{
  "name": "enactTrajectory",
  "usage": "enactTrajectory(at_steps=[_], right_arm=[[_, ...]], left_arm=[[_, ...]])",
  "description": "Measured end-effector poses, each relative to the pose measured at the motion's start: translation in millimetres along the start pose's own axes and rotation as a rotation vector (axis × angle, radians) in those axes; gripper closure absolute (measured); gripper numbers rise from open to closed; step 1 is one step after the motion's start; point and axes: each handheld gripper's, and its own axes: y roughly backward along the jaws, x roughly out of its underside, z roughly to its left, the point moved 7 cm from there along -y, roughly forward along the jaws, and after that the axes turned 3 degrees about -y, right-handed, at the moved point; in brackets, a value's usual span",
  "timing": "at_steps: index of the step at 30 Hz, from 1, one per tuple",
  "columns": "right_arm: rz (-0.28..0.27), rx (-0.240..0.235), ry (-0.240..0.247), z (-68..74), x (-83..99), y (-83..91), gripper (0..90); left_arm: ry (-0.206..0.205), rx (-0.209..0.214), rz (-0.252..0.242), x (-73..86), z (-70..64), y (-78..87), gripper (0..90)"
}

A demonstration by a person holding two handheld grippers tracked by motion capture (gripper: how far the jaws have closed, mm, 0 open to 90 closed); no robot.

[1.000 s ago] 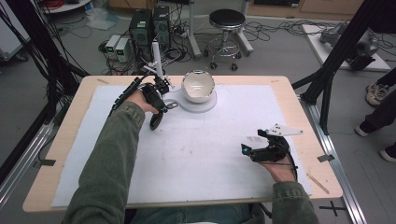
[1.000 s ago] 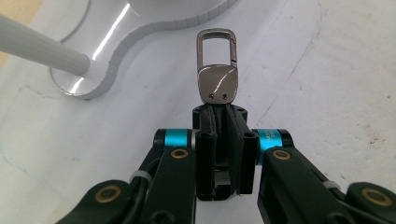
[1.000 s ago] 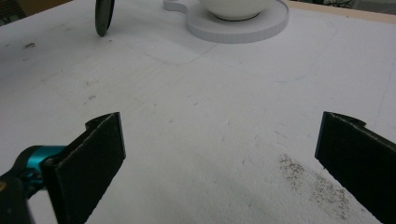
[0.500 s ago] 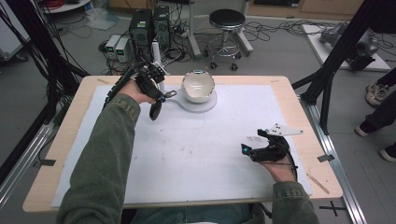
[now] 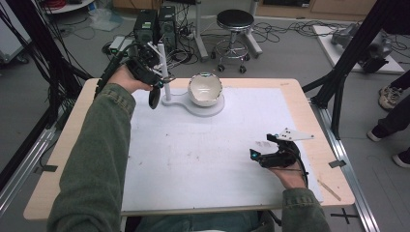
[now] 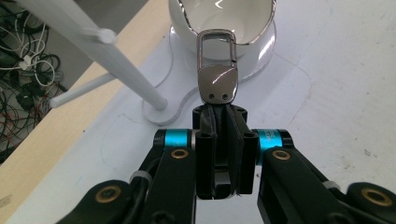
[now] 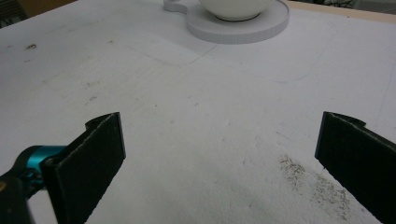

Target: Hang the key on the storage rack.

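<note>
Lab floor with cables and a round black stool (image 5: 234,20) behind a wooden table (image 5: 309,108) covered by a white sheet. At the far side sits a flat white stand base (image 5: 186,105) with a thin white upright post (image 5: 163,70) bearing pegs, and a glossy white bowl (image 5: 205,89) on the base. Left gripper (image 6: 219,122) is lifted beside the post, jaws pressed tight on the strap of a silver metal keychain clip (image 6: 217,70), clip sticking out toward the bowl rim. Looks like mid-task: keychain picked up and carried to the stand, hanging on a peg or dropping in the bowl not yet done. Right gripper (image 5: 265,151) rests low on the sheet near the front right, jaws spread wide, holding nothing, well apart from the stand.
</note>
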Motion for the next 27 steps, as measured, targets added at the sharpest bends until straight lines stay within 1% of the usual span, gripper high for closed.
enactTrajectory(at_steps=[3,7,11,13,14,17,22,24,27], right_arm=[[0.001,-0.002,0.003,-0.2,0.2,0.1,0.6],[0.003,0.0,0.003,-0.2,0.4,-0.1,0.6],[0.004,-0.002,0.003,0.3,0.5,0.0,0.6],[0.004,-0.001,0.003,0.2,0.5,0.1,0.6],[0.004,-0.001,0.003,0.2,0.5,0.1,0.6],[0.005,-0.002,0.003,0.2,0.7,0.0,0.6],[0.006,0.001,0.006,-0.4,0.8,-0.2,0.6],[0.005,0.0,0.004,-0.5,0.8,-0.1,0.6],[0.003,0.003,0.005,-1.3,0.6,0.3,0.6]], left_arm=[[-0.001,-0.021,-0.003,-2.6,4.8,6.7,82.4],[0.019,-0.034,-0.034,-5.6,10.4,13.1,82.4],[0.026,-0.05,-0.03,-6.0,16.4,16.1,82.4],[0.033,-0.056,-0.041,-6.6,19.6,18.7,82.4],[0.044,-0.063,-0.056,-7.3,22.3,20.8,82.4],[0.054,-0.075,-0.07,-8.2,26.0,24.5,82.4],[0.064,-0.086,-0.066,-7.5,31.7,26.3,82.4],[0.061,-0.094,-0.054,-6.1,33.3,24.5,82.4],[0.059,-0.122,-0.039,-4.2,34.5,19.7,82.4]])
